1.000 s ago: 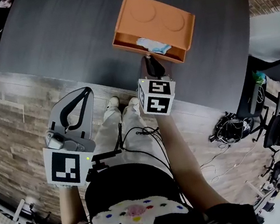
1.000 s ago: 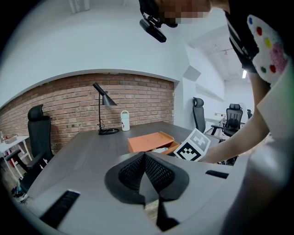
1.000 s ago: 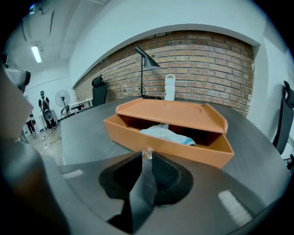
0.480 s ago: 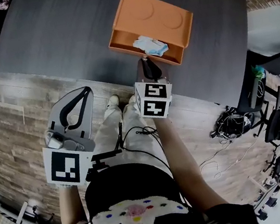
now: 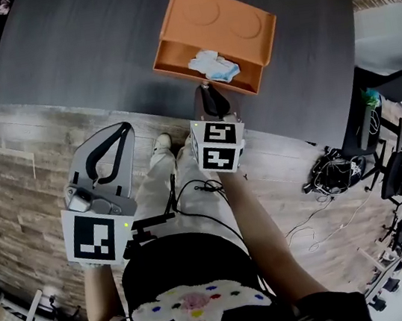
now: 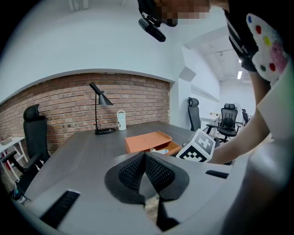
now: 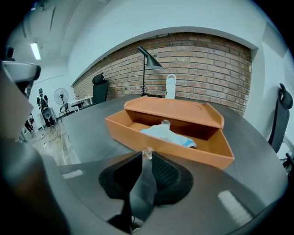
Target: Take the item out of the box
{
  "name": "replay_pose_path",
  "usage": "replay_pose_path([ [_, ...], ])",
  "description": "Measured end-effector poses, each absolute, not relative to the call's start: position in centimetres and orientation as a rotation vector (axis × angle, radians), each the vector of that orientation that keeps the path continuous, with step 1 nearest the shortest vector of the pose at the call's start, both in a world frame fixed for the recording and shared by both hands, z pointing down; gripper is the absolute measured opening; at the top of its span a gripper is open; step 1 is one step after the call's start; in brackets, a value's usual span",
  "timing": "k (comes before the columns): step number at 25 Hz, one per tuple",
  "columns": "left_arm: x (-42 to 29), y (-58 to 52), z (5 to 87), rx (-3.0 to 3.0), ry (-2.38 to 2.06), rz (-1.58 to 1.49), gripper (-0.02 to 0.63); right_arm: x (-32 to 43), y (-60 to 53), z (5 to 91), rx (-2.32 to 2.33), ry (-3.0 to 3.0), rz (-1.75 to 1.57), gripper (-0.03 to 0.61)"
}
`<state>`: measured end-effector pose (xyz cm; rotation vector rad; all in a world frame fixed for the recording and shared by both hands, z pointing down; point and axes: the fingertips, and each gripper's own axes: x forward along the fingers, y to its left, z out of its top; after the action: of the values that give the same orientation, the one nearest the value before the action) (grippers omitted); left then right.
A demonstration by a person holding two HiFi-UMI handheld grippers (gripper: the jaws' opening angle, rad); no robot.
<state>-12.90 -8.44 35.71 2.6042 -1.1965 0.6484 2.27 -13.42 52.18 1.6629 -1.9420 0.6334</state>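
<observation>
Item (image 7: 167, 134) partly behind box (image 7: 183, 153) front wall, clear speck (image 7: 147, 153) at fingers (image 7: 164, 173), unident.

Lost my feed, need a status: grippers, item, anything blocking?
Left gripper shut, empty, off the table. Right gripper shut on clear tab at drawer front. Packet lying in open orange drawer. Nothing over it.

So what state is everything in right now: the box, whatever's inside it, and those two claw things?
orange box: open on its near side, flat on the table.
white and blue packet: lying inside the box, untouched.
right gripper: jaws closed on a small clear piece at the box's front wall.
left gripper: jaws together, empty, held off the table.
</observation>
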Motion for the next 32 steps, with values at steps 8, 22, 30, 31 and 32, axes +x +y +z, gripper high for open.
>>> replay_pose_path([
  [8, -12.6, -8.4, 35.9, 2.615, -1.178, 0.652, 0.005, 2.2, -13.0, 52.3, 1.665, -1.942, 0.630, 0.075],
  [22, -12.6, -8.0, 35.9, 2.613, -1.185, 0.655, 0.005, 2.0, -11.7, 52.2, 1.662, -1.947, 0.645, 0.075],
  [30, -12.1, -7.8, 35.9, 2.623, -1.173, 0.654, 0.005, 1.0, -9.6, 52.1, 1.638, -1.967, 0.670, 0.075],
  [31, -12.1, -7.8, 36.0, 2.623, -1.171, 0.654, 0.004, 0.9, -9.3, 52.2, 1.634, -1.968, 0.671, 0.075],
  [32, -12.1, -7.7, 36.0, 2.623, -1.169, 0.654, 0.005, 0.8, -9.1, 52.2, 1.630, -1.967, 0.672, 0.075],
])
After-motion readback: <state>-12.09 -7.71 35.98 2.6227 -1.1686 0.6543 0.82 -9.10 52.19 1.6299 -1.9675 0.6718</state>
